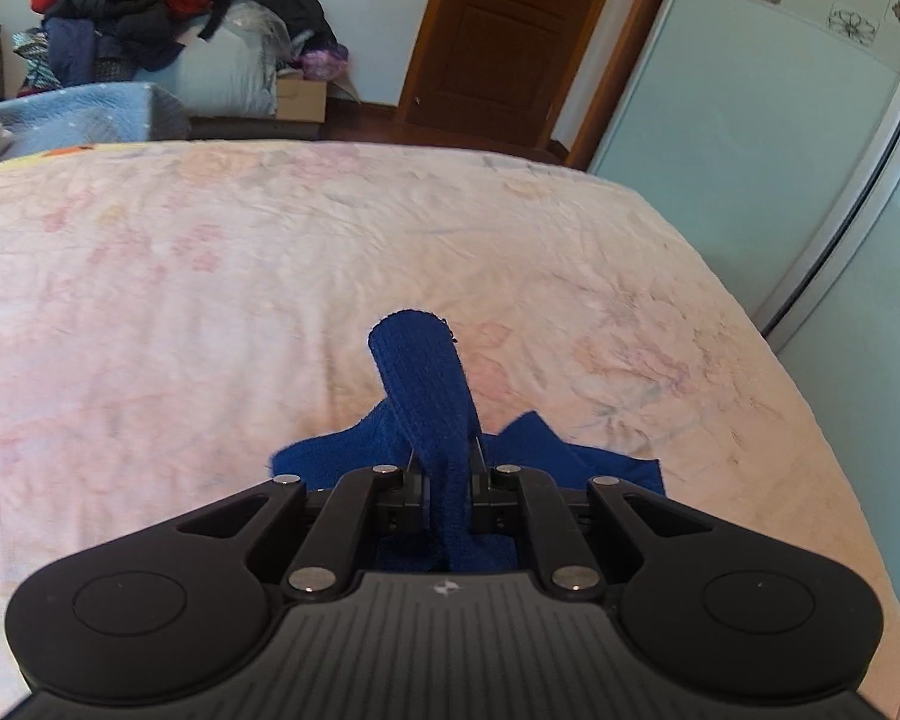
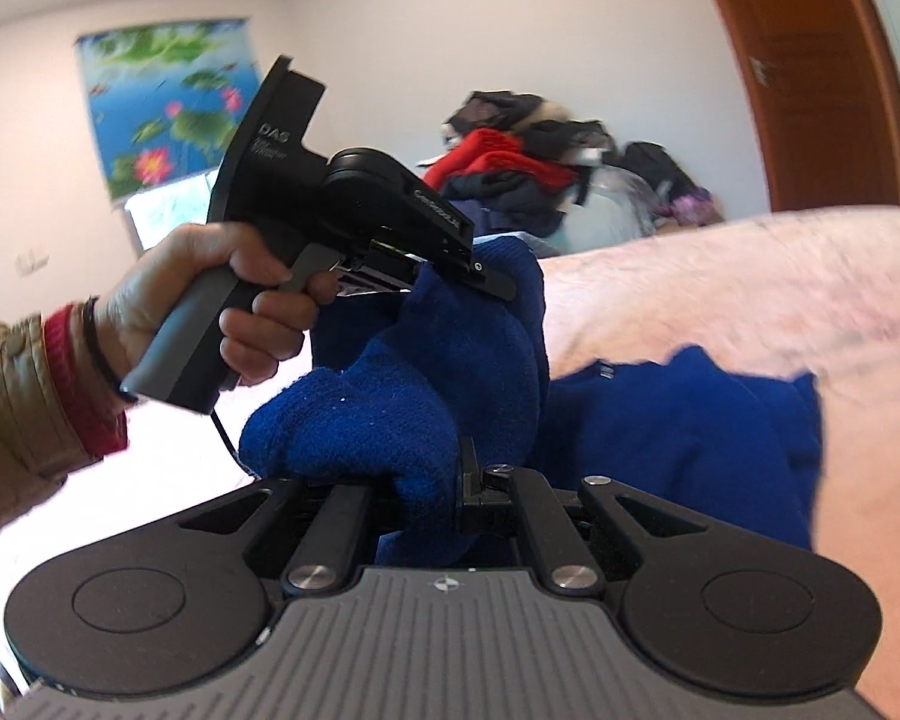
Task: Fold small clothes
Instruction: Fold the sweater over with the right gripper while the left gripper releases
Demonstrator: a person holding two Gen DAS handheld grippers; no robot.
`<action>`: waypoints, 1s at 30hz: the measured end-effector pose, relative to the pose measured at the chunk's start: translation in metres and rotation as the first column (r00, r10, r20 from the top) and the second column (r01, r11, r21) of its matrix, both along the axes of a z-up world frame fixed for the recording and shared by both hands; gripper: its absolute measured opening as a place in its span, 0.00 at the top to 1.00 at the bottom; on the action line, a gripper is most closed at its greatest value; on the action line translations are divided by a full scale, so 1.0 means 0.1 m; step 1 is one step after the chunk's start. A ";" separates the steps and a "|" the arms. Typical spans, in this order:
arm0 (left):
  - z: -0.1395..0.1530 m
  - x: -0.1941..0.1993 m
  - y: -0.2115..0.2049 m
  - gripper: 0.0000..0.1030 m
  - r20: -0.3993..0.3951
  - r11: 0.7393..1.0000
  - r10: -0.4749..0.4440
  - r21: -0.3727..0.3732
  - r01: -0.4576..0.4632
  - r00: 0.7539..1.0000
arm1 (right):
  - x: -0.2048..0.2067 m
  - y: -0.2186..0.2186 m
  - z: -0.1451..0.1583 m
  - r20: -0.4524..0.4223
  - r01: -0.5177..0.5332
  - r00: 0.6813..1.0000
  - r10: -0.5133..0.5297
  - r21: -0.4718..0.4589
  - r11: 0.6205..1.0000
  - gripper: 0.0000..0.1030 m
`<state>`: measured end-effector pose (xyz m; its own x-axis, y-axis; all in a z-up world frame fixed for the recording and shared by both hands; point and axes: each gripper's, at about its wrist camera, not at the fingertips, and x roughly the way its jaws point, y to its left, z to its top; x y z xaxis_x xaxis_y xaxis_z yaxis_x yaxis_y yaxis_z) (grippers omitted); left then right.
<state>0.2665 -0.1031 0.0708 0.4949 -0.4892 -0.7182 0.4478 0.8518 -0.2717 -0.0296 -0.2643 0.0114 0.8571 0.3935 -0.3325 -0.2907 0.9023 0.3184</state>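
A small dark blue knitted garment (image 1: 426,396) lies partly on the pink bedsheet (image 1: 210,276). My left gripper (image 1: 445,468) is shut on a fold of it; the cloth sticks up past the jaws and hides the fingertips. In the right wrist view my right gripper (image 2: 444,480) is shut on another bunch of the blue garment (image 2: 690,420), held above the bed. The left gripper (image 2: 486,276) shows there too, held by a hand and clamped on the cloth's upper part.
A pile of red and dark clothes (image 1: 126,6) sits beyond the bed at the far left, with a cardboard box (image 1: 300,99) beside it. A brown door (image 1: 498,30) and a sliding glass wardrobe (image 1: 780,150) stand at the right. The bed edge (image 1: 810,396) runs along the right.
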 end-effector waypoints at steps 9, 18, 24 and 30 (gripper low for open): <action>-0.33 0.01 -0.77 0.91 -0.053 0.996 -0.056 0.069 0.060 0.997 | 0.11 -0.60 -0.34 -0.100 0.111 0.990 -0.097 0.149 0.983 0.92; -0.11 0.06 -1.04 0.34 -0.016 0.994 -0.063 -0.088 0.061 0.998 | 0.22 -0.85 -0.70 -0.225 0.152 0.970 -0.094 0.256 0.955 0.86; 0.11 -0.08 -0.89 0.29 0.140 0.995 0.005 -0.103 0.010 0.990 | 0.25 -0.97 -0.85 -0.279 0.178 0.957 -0.083 0.335 0.925 0.75; 0.05 -0.11 -0.29 0.28 0.128 0.987 0.109 -0.132 -0.092 0.986 | 0.29 -0.96 -0.86 -0.288 0.158 0.956 -0.064 0.314 0.936 0.64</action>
<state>0.2551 -0.1317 0.0756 0.6342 -0.5138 -0.5778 0.4012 0.8575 -0.3221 -0.0011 -0.3604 -0.0747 0.7982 0.4279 -0.4241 -0.0561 0.7536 0.6549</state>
